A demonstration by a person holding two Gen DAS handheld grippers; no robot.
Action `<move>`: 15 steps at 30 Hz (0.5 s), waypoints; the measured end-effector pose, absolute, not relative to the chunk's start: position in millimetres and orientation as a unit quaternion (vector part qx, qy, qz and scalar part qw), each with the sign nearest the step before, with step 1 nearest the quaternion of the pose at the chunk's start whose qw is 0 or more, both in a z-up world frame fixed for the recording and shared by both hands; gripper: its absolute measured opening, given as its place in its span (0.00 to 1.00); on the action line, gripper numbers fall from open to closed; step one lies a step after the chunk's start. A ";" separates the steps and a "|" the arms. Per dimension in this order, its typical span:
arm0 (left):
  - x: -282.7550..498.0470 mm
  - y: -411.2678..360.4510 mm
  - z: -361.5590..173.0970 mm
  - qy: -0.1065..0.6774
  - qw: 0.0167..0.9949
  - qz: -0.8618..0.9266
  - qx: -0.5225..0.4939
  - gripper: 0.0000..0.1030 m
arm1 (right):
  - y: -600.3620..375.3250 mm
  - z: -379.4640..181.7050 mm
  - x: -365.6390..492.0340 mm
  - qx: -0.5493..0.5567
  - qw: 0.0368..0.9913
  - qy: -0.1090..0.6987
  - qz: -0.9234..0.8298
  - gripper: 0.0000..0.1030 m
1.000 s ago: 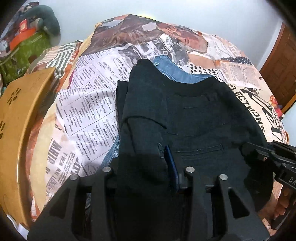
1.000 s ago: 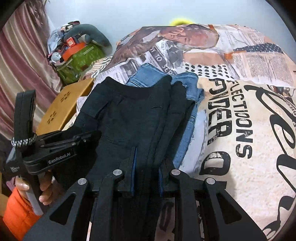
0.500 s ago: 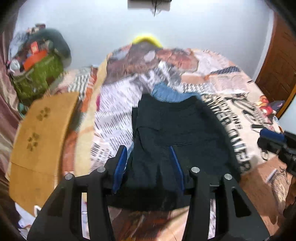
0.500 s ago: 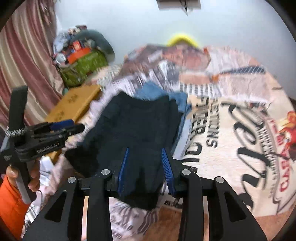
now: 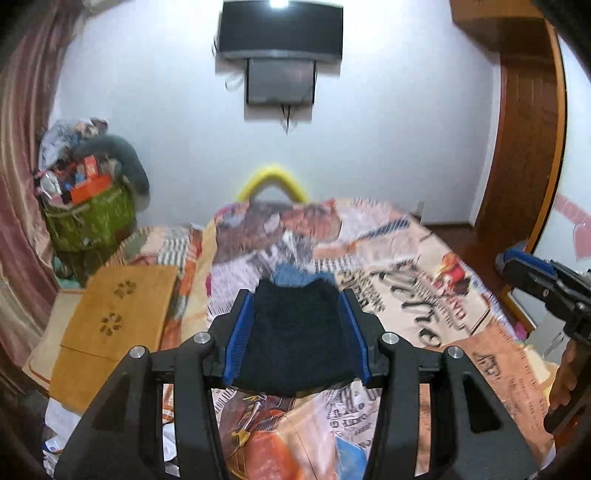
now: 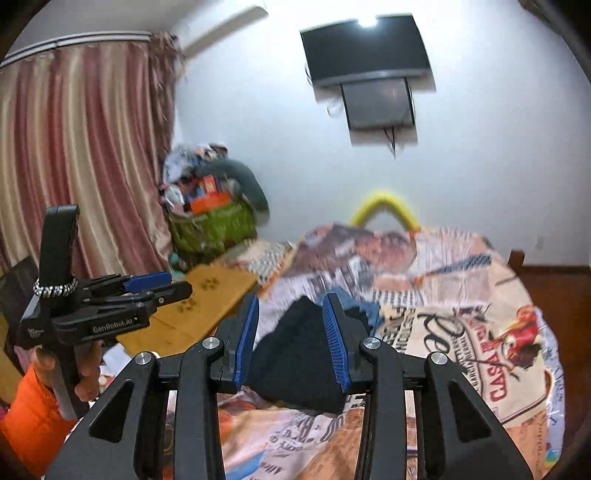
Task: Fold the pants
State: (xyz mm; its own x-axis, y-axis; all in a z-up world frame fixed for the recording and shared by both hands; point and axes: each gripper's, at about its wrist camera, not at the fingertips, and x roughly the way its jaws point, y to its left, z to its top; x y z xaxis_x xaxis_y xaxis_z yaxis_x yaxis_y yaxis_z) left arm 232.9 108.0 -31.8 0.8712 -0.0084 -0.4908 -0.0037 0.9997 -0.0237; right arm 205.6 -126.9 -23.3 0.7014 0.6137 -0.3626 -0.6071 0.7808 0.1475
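The black pants [image 5: 295, 343] lie folded in a compact stack on the newspaper-print bedspread [image 5: 424, 295], on top of blue jeans [image 5: 291, 275] that peek out at the far side. My left gripper [image 5: 295, 295] hovers well above and short of them, open, with nothing between its blue pads [image 5: 240, 332]. My right gripper [image 6: 291, 299] is also raised and open, and the pants [image 6: 295, 362] show through its gap far below. The left gripper [image 6: 173, 282], held by a hand with an orange sleeve [image 6: 33, 413], appears in the right wrist view. The right gripper [image 5: 517, 266] appears at the left wrist view's right edge.
A wooden lap table [image 5: 114, 325] lies at the bed's left side. A green bag [image 5: 88, 218] stuffed with things stands in the corner by a striped curtain [image 6: 81, 166]. A TV [image 5: 280, 33] hangs on the far wall. A wooden door frame [image 5: 524, 147] is at right.
Both grippers let go of the black pants, opened, and rose up and back from the bed. The pants now rest folded and look small and far below.
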 end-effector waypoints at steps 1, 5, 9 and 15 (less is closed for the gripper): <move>218.9 104.5 -23.8 0.241 0.971 0.002 -0.011 0.46 | -129.5 -18.5 196.0 0.004 0.925 0.189 0.330 0.32; 168.2 90.3 -2.7 0.195 0.981 0.016 -0.005 0.46 | -139.8 -0.5 155.2 -0.005 0.931 0.148 0.333 0.32; 124.6 71.5 8.0 0.152 0.988 0.029 0.009 0.47 | -148.4 9.3 124.9 -0.001 0.933 0.122 0.338 0.32; 83.2 53.9 11.2 0.107 0.994 0.032 0.012 0.69 | -151.0 10.2 95.1 -0.004 0.940 0.099 0.328 0.40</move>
State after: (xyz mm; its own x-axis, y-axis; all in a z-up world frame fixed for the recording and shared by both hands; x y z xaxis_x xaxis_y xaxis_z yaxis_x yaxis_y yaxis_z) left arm 83.2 53.9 11.2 0.9751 0.0669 -0.2113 -0.0616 0.9976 0.0316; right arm 95.1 -151.0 10.2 0.7657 0.6147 -0.1894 -0.6164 0.7854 0.0568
